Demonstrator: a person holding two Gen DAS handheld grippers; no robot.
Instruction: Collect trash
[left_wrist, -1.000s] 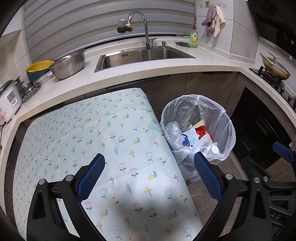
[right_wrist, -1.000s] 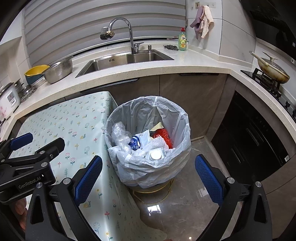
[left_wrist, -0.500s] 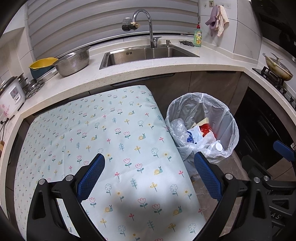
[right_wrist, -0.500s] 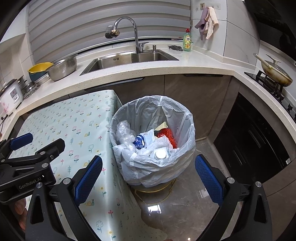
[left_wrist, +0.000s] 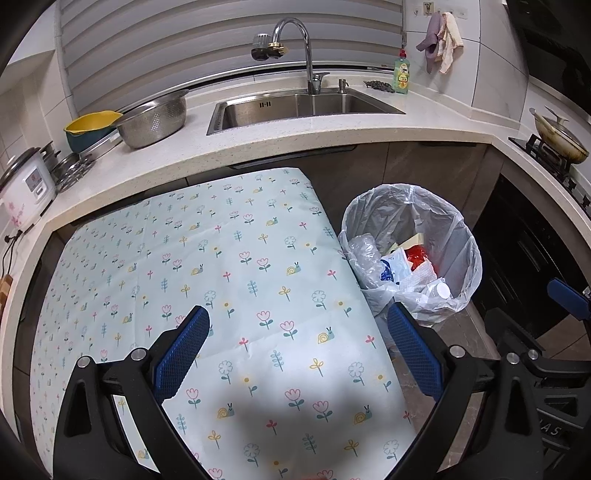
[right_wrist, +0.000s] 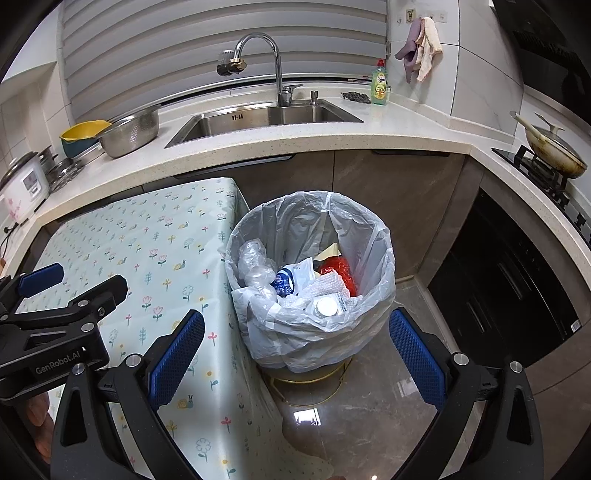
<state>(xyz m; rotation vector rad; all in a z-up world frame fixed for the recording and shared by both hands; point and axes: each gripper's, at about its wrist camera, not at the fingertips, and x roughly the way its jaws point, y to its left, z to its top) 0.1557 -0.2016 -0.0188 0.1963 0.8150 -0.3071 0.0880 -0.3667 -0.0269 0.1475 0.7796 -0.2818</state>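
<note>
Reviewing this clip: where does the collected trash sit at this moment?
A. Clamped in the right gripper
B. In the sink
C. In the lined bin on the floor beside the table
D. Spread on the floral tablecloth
C. The trash lies inside the lined bin standing on the floor next to the table; the tablecloth shows nothing on it, and the right gripper is open and holds nothing.

Bright even indoor light, sharp focus, fisheye-bent edges, glare on the floor (right_wrist: 306, 417).
</note>
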